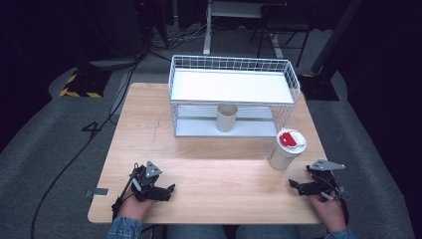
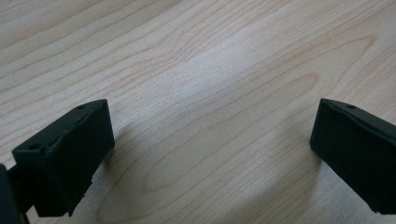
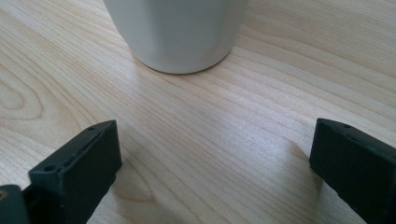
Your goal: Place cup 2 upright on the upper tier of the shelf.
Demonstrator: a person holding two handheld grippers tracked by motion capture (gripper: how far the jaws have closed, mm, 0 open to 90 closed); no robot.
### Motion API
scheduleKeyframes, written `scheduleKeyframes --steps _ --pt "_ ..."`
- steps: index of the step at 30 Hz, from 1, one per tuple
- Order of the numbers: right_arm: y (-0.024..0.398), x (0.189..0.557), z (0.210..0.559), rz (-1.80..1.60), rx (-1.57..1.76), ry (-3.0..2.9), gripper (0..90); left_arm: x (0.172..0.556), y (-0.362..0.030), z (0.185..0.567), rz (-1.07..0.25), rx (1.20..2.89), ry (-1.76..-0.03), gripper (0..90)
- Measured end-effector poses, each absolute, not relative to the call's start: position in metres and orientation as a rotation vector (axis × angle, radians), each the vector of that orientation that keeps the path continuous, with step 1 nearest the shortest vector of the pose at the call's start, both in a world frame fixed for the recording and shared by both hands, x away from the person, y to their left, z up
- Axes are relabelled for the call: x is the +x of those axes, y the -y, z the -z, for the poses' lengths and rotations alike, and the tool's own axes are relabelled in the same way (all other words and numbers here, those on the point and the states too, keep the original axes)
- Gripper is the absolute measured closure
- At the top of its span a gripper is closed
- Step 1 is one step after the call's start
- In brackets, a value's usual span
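Your right gripper [image 1: 298, 187] rests near the table's [image 1: 214, 199] front right corner, jaws spread wide with nothing between them, only bare wood. In the right gripper view [image 3: 212, 172] the cup's [image 3: 176, 32] white base stands straight ahead of the jaws, a little left of their midline, near but not touching. From above, the cup [image 1: 286, 149] stands upright by the right edge, its white lid with a red tab on top, so its long axis is vertical and the jaws would meet its side wall level. It lies ahead of that gripper and slightly inward, toward the rack [image 1: 234, 94] at the back edge.

Your left gripper [image 1: 161, 191] sits near the front left corner, jaws likewise wide apart and empty over plain wood [image 2: 210, 93], well apart from the cup. So the right hand is the nearer one by far. I judge a short push forward, with a small shift left to centre the cup, is what the next move needs. A second, open cup [image 1: 227, 118] stands on the rack's lower shelf.
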State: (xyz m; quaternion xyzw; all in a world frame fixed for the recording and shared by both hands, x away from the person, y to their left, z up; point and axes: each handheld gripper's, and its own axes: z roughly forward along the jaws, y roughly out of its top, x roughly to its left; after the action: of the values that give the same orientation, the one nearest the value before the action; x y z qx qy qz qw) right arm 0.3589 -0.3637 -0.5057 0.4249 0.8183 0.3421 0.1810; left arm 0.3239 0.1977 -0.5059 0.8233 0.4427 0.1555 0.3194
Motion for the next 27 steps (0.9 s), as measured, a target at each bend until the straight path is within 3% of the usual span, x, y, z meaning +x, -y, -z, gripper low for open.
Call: scheduleKeyframes --steps 27 --pt "0.363 0.358 0.505 -0.957 1.244 -2.286 1.7 0.328 -0.212 0.505 -0.392 2.189 -1.129 0.5"
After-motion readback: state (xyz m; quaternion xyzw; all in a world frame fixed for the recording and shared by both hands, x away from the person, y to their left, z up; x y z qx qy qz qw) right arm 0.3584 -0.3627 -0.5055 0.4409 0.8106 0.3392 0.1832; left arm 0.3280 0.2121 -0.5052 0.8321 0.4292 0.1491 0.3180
